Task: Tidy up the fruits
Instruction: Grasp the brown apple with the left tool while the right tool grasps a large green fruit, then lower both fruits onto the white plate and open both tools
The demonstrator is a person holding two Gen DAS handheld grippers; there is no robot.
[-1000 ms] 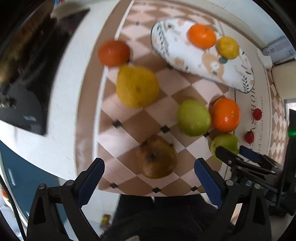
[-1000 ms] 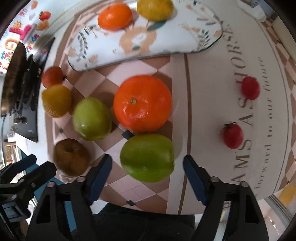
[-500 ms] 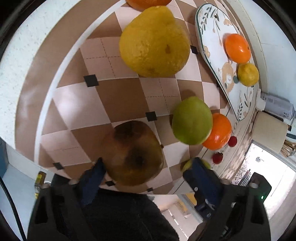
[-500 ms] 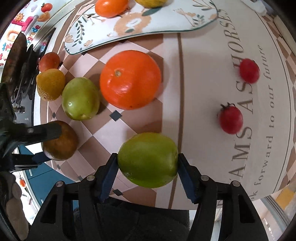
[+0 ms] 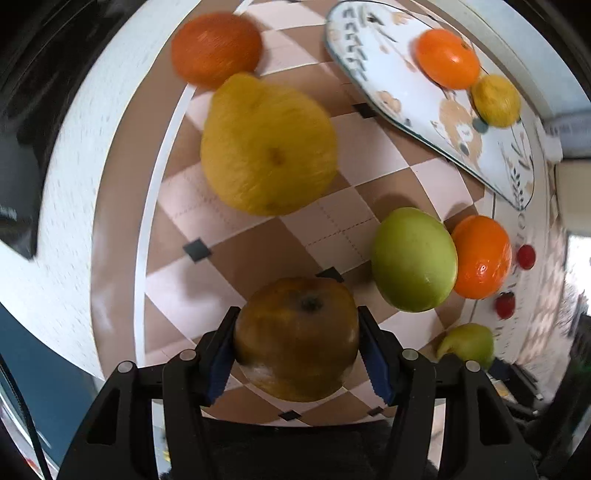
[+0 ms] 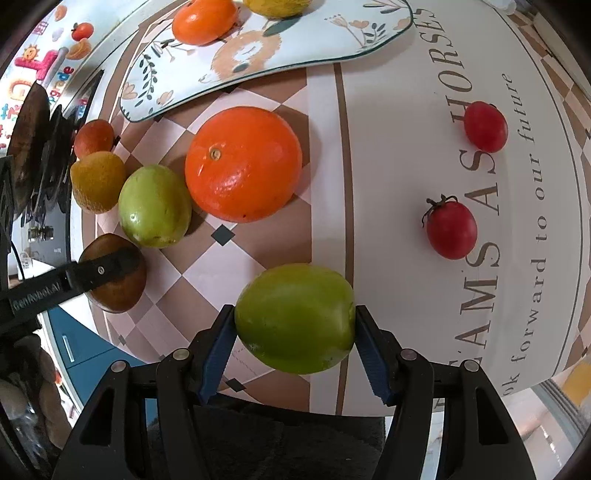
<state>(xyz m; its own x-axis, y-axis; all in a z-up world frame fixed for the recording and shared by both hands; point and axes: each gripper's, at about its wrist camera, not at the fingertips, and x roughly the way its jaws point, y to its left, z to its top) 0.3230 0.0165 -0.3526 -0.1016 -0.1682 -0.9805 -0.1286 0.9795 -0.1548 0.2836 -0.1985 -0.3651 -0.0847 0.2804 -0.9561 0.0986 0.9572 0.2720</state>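
My left gripper (image 5: pixel 295 354) is shut on a brown pear (image 5: pixel 297 338) at the near edge of the checkered mat; the pear also shows in the right wrist view (image 6: pixel 114 273). My right gripper (image 6: pixel 295 341) is shut on a green fruit (image 6: pixel 295 317), seen small in the left wrist view (image 5: pixel 467 343). A decorated plate (image 6: pixel 314 40) at the far side holds an orange (image 6: pixel 205 20) and a lemon (image 5: pixel 495 99). Loose on the mat lie a big orange (image 6: pixel 242 164), a second green fruit (image 6: pixel 153 205), a yellow pear-shaped fruit (image 5: pixel 267 146) and a small dark orange (image 5: pixel 216 48).
Two cherry tomatoes (image 6: pixel 450 229) (image 6: pixel 484 125) lie on the white lettered part of the mat to the right. A black stove top (image 5: pixel 22 122) lies left of the mat. The counter edge runs just below both grippers.
My left gripper closed on the brown pear, which was between open jaws before. My right gripper, open around the green fruit a second ago, now grips it.
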